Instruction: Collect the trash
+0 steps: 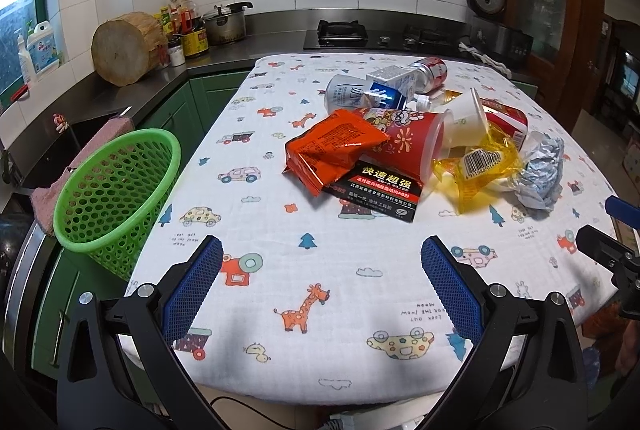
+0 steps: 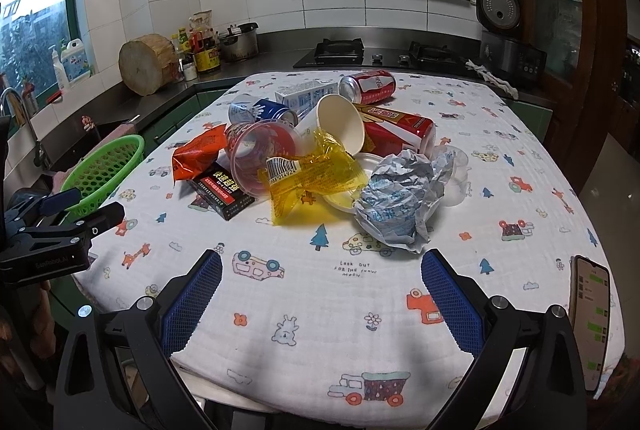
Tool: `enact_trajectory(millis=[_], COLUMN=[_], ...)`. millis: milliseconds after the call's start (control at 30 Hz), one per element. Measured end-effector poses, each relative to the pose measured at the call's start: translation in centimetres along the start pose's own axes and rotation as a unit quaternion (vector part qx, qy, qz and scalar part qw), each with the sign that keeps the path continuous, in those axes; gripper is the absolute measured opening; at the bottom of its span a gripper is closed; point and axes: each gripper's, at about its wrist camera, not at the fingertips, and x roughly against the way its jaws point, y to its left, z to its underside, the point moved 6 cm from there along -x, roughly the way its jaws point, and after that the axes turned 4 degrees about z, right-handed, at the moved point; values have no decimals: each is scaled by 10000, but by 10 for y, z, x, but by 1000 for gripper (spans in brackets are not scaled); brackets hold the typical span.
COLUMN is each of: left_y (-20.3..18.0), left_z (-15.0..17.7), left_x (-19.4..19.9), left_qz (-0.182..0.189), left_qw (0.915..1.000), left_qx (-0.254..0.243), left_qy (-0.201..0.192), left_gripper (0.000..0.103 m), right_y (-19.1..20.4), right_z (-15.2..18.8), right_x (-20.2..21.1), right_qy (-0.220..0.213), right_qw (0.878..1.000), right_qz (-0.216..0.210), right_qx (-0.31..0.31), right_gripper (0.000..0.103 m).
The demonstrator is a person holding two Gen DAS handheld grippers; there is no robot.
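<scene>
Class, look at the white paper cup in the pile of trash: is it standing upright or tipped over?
Tipped over. The white paper cup lies on its side with its open mouth facing the camera, resting among the yellow wrapper and cans.

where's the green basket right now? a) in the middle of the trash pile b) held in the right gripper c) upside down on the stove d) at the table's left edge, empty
d: the green basket stands at the left edge of the table, apart from the trash pile, with nothing visible inside it.

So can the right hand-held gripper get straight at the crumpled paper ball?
Probably yes: the right hand-held gripper is open, the crumpled paper ball lies nearest it, with only bare tablecloth between.
</scene>
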Motion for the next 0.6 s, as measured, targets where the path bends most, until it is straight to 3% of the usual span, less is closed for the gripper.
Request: enact_trajectory(millis=[600], left_y=[0], left_z=[-16], left_x=[-10], left_qz=[-28], left_qw=[9999], left_qx=[-47], left_qy=[93], left_gripper=[98], right_y=[-8], right_z=[-15], right_x=[-9], right_qy=[31], right_qw=[10000], right_qz=[-40], right_qx=[51], right_gripper=[97])
